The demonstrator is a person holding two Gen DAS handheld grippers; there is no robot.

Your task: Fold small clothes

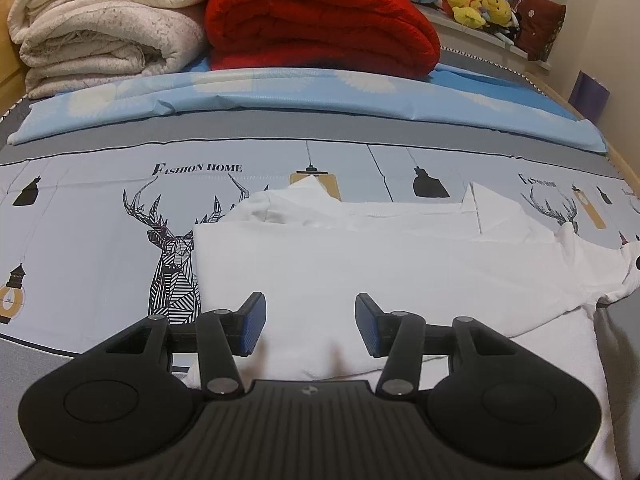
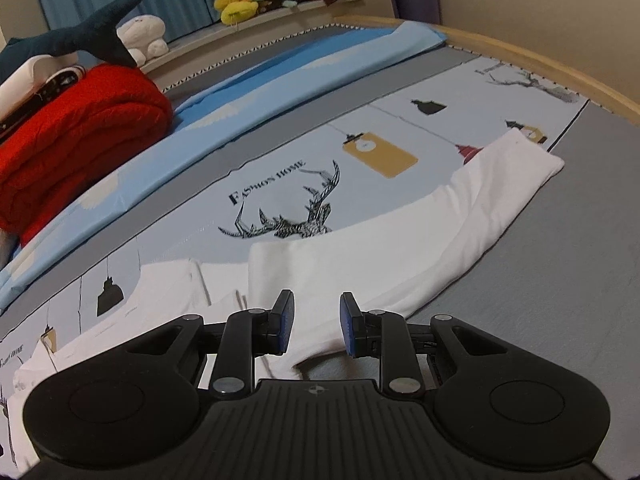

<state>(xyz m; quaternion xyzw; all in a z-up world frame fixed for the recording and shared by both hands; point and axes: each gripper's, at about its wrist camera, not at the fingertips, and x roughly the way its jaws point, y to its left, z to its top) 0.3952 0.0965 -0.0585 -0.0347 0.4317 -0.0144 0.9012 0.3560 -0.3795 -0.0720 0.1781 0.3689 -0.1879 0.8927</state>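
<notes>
- Left wrist view: left gripper hovered over the white garment, fingers spread wide, gripping nothing. The garment lay partly folded on the deer-print sheet. Beyond the garment sat a red blanket, a cream blanket beside it.
- Right wrist view: right gripper stood over the garment's near edge, fingers moderately apart, empty. One sleeve stretched away from the garment's body toward the wooden bed rim.

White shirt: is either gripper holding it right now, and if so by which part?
Nothing is held. The left gripper and the right gripper are both open over the white shirt, with no fabric pinched between their pads.
</notes>
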